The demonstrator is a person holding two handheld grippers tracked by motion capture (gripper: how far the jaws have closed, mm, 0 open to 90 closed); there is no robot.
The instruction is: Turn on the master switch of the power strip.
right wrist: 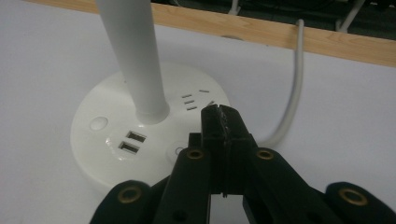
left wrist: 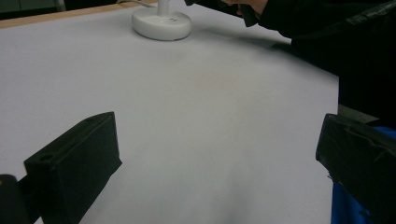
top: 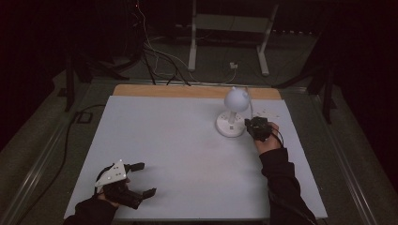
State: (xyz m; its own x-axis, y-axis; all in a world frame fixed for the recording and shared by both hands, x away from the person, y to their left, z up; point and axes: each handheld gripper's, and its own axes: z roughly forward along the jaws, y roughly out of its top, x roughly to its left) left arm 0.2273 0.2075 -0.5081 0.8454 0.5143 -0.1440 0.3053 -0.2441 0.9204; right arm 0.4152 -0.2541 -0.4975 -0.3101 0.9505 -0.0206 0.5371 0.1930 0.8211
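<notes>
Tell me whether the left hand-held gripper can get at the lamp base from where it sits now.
Probably yes. The left hand-held gripper rests open at the near corner, with bare table between it and the lamp base. It would need a long reach; the right hand-held gripper crowds one side.

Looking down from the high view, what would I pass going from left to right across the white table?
Left hand-held gripper, jaws apart, near the front corner → bare white table → white lamp with round base and ball head → right hand-held gripper, jaws shut, at the lamp's base → the hand holding it.
</notes>
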